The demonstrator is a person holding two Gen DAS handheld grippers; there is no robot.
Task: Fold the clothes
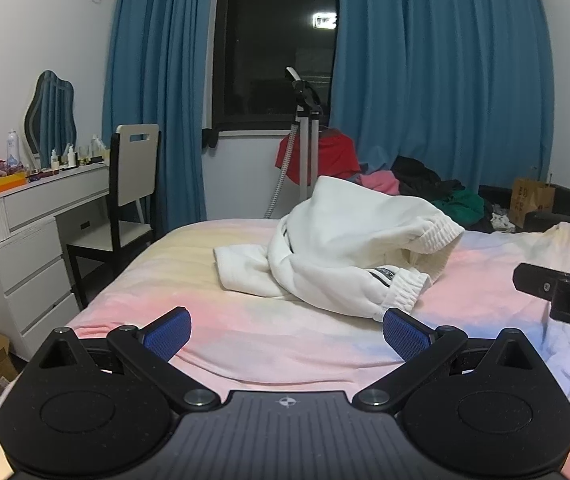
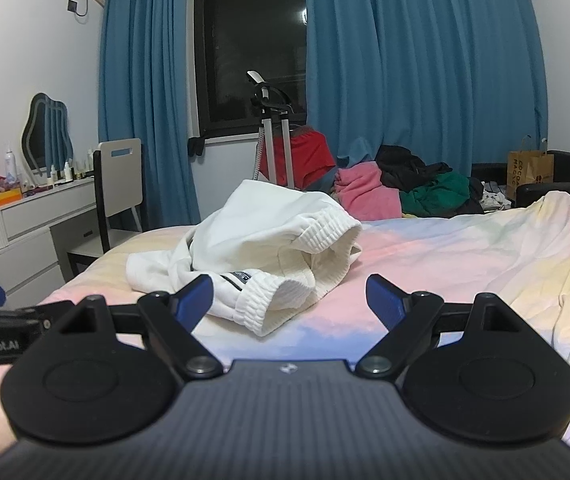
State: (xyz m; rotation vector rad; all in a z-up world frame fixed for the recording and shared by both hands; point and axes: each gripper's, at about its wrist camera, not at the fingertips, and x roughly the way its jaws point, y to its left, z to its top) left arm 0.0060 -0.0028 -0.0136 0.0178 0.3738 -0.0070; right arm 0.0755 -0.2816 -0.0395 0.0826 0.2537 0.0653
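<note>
My left claw (image 1: 287, 334) is spread wide over the bed (image 1: 245, 344), gripping nothing, its blue ribbed pads (image 1: 167, 334) bare. My right claw (image 2: 289, 304) is equally wide and empty. At twelve o'clock from both lies the white sweatshirt (image 1: 341, 248), a soft fleecy heap bunched on the pastel sheet, its ribbed cuff (image 2: 257, 304) pointing toward me, just beyond my right claw's left pad.

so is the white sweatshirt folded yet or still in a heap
Still in a heap: the white sweatshirt lies bunched on the bed, cuff and hem sticking up.
</note>
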